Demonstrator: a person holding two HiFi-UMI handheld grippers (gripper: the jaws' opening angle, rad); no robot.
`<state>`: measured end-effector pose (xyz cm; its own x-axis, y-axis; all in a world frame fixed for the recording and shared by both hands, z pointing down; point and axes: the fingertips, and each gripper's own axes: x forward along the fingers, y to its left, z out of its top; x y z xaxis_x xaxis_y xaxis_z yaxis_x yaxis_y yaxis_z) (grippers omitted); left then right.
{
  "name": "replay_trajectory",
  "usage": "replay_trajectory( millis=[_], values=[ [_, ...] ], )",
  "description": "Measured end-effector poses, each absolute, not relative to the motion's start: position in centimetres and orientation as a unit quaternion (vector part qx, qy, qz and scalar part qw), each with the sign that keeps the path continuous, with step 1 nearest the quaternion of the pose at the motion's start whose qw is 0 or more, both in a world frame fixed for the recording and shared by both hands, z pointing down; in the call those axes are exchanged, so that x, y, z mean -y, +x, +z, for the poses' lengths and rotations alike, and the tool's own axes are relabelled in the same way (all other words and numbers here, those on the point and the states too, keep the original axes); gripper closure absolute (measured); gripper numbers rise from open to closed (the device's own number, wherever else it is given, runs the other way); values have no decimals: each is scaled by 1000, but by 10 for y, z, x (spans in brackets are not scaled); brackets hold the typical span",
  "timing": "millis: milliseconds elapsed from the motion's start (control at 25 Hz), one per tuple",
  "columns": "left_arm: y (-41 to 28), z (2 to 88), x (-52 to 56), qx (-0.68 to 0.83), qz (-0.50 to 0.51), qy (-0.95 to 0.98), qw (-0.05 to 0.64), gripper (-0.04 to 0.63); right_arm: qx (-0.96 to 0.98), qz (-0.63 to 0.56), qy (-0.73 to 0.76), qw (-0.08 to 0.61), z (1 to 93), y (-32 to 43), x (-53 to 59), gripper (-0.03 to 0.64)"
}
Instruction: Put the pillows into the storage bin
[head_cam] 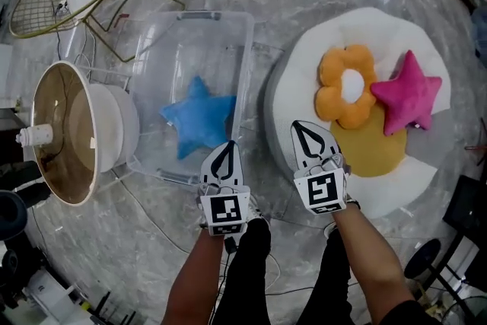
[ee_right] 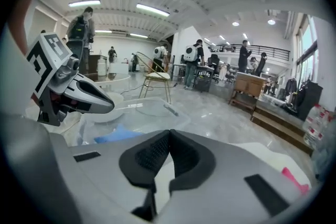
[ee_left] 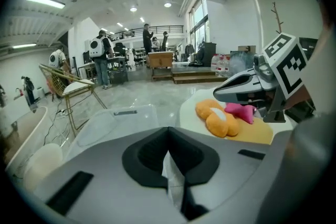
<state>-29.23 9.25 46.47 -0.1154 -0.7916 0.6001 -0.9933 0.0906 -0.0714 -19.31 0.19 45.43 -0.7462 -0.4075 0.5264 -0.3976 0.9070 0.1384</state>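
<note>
Blue star pillow (head_cam: 196, 122) — in clear bin (head_cam: 163, 49)

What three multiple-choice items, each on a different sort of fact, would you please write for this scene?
1. Where does the blue star pillow lie? A in the clear storage bin; B on the floor; C on the chair.
2. How many pillows rest on the white cushion? A one; B three; C five.
3. How is the left gripper? A wide open; B shut on a pillow; C shut, empty.
1 A: it lies inside the bin. 2 B: orange flower, pink star, yellow disc. 3 C: tips meet, nothing between.
</note>
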Motion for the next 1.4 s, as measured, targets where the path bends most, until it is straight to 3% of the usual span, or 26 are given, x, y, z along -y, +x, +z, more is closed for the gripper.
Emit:
replay_trajectory(
  millis=[560,680,800,840,880,920,1120,1400],
  values=[
    [-117,503,20,629,268,708,178,578,904,36,327,274,496,9,65,600],
    [-90,515,40,618,266,721,163,578,900,54,329,279,518,33,72,559],
    [-72,531,46,598,285,733,151,574,896,85,332,282,539,50,74,381],
    [-68,537,48,590,291,738,150,513,894,96,336,281,545,55,76,341],
    [-65,543,50,582,295,742,152,398,892,105,339,280,551,58,78,291],
    [-62,549,52,577,297,745,153,344,891,113,341,279,558,62,81,240],
    [-46,591,62,540,324,761,159,246,885,159,330,287,601,71,91,33],
    [-34,648,94,489,395,762,158,204,868,202,308,332,675,89,120,18]
  ],
)
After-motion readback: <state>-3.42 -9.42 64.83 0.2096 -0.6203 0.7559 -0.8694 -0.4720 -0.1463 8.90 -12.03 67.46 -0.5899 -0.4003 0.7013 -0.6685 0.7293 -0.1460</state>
